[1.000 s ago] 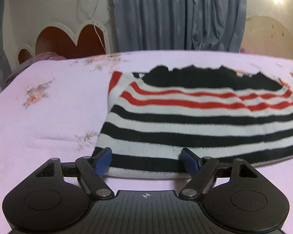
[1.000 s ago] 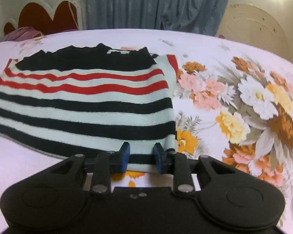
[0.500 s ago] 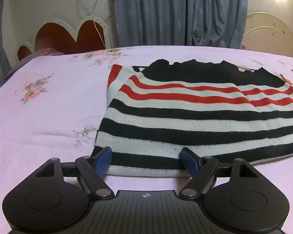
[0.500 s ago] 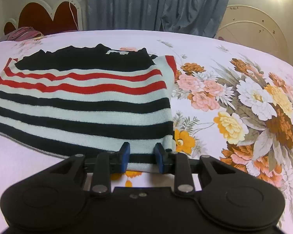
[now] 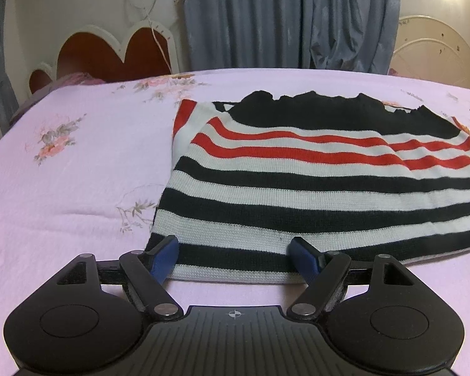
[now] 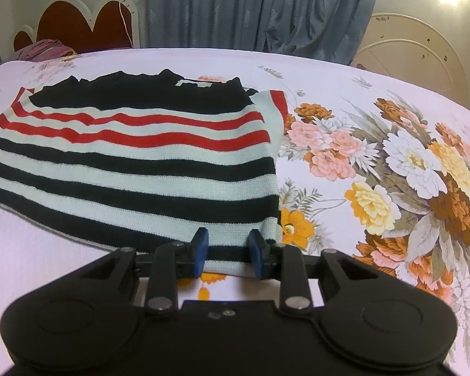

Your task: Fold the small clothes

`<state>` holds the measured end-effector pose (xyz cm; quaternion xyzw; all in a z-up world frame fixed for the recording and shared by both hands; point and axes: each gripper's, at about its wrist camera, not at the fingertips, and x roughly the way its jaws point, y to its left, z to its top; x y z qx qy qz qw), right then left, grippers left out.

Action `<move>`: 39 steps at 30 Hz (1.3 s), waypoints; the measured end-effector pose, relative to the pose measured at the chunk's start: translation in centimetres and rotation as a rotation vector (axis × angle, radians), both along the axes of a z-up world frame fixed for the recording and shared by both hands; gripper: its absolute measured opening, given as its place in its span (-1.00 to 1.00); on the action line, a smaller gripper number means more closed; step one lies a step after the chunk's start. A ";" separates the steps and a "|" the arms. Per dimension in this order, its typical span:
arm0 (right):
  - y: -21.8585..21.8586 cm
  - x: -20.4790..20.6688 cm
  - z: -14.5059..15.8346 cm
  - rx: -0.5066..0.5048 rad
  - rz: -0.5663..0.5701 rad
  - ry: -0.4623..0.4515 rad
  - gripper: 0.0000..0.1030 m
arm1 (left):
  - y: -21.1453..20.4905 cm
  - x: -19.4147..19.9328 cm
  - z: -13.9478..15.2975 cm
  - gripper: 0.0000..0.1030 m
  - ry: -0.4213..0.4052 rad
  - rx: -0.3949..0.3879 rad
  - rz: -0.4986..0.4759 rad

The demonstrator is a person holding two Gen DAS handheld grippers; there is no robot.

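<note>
A small knit sweater [image 5: 313, 188] with black, white and red stripes lies flat on the bed, its black top edge at the far side; it also shows in the right wrist view [image 6: 134, 163]. My left gripper [image 5: 235, 257] is open wide, its blue pads on either side of the near left hem. My right gripper [image 6: 228, 252] stands at the near right corner of the hem, its blue pads partly apart with the hem between them, not pressed together.
The bed has a pink sheet [image 5: 62, 188] with large flower prints [image 6: 407, 172] to the right of the sweater. A heart-shaped headboard [image 5: 112, 53] and grey curtains [image 5: 291, 15] stand behind the bed.
Both grippers have risen slightly and tilted, so the views show more of the room. The sweater lies as before. The jaws have kept their widths.
</note>
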<state>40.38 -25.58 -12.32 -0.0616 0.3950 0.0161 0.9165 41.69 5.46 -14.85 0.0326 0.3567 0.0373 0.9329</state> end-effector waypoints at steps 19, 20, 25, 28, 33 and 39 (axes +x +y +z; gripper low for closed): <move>3.6 2.0 2.8 0.245 0.184 -0.095 -0.86 | 7.3 -1.9 -3.2 0.28 -0.126 -0.809 0.359; 4.3 2.9 2.7 0.254 0.198 -0.085 -0.89 | 7.3 -1.2 -3.2 0.28 -0.132 -0.816 0.365; 8.7 7.2 2.0 0.264 0.261 -0.053 -0.93 | 7.5 1.2 -3.4 0.22 -0.164 -0.836 0.378; 10.4 8.9 1.7 0.267 0.281 -0.046 -0.95 | 8.4 1.4 -3.2 -0.76 -0.164 -0.944 0.396; 11.3 10.0 -0.6 0.235 0.264 0.011 -1.00 | 7.8 1.3 -2.6 -0.76 -0.181 -0.873 0.348; 11.5 10.3 -0.4 0.226 0.262 0.031 -1.00 | 8.0 1.2 -3.4 -0.75 -0.152 -0.908 0.393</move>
